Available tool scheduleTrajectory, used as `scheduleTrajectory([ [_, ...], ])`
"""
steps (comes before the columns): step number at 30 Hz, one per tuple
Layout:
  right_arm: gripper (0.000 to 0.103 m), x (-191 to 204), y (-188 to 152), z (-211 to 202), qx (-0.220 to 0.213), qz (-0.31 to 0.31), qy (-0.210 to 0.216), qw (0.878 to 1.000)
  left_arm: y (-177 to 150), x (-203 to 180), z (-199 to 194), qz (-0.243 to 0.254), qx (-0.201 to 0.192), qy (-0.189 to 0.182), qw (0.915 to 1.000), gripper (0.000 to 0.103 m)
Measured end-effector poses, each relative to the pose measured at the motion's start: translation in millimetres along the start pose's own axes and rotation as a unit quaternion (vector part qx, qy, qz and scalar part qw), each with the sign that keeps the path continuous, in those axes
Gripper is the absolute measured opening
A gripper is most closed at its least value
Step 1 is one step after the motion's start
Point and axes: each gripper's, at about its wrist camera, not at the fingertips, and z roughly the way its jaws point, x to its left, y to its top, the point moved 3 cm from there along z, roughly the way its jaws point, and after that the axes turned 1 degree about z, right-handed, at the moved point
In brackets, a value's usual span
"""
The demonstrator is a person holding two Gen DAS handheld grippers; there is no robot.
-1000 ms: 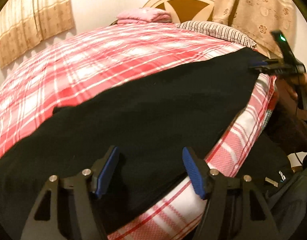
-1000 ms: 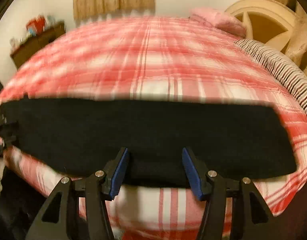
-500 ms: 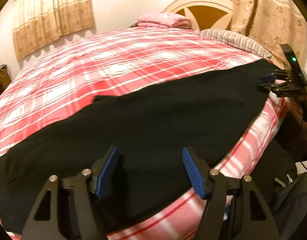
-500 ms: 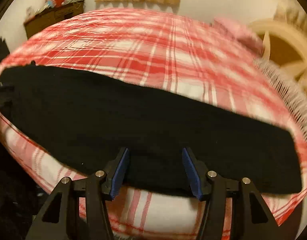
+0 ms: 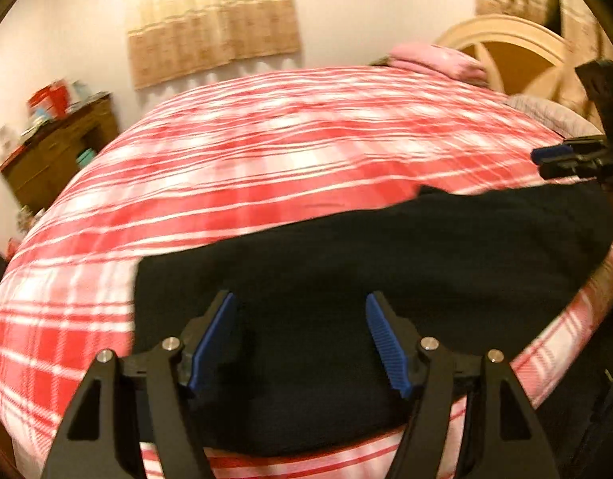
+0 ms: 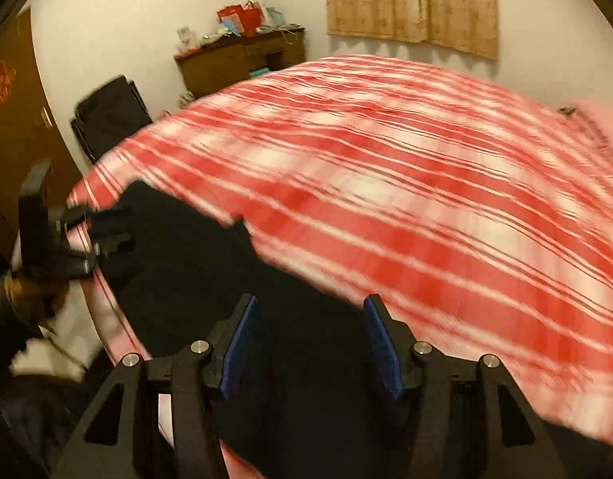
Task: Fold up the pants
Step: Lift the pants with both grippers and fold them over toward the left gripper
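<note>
The pants are plain black against a bedspread of red, pink and white plaid. Both grippers are black with ridged blue pads on their fingers, and a pale pink pillow sits by the cream headboard. The curtains are beige with a darker tan patterned band, the dresser dark brown.

Warm dim light, motion blur, fisheye warp
</note>
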Motion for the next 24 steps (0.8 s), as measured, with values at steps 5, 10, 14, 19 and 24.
scheduleTrajectory([
  [5,0.051,1,42,56,0.012,0.086,0.068,0.994,-15,33,11,-0.030,0.012,0.017,0.9993,0.074],
  [10,0.037,18,41,108,0.076,0.137,0.130,0.979,-17,28,15,-0.005,0.004,0.026,0.9996,0.076],
  [14,0.007,23,29,127,0.099,0.167,0.170,0.966,-19,28,16,0.002,-0.004,0.028,0.9996,0.080],
  [19,0.003,24,36,104,0.046,0.168,0.160,0.972,-18,37,12,-0.018,-0.007,0.013,0.9997,0.080],
  [24,0.001,17,33,120,0.066,0.161,0.091,0.981,-18,32,16,-0.015,-0.005,0.013,0.9998,0.087],
])
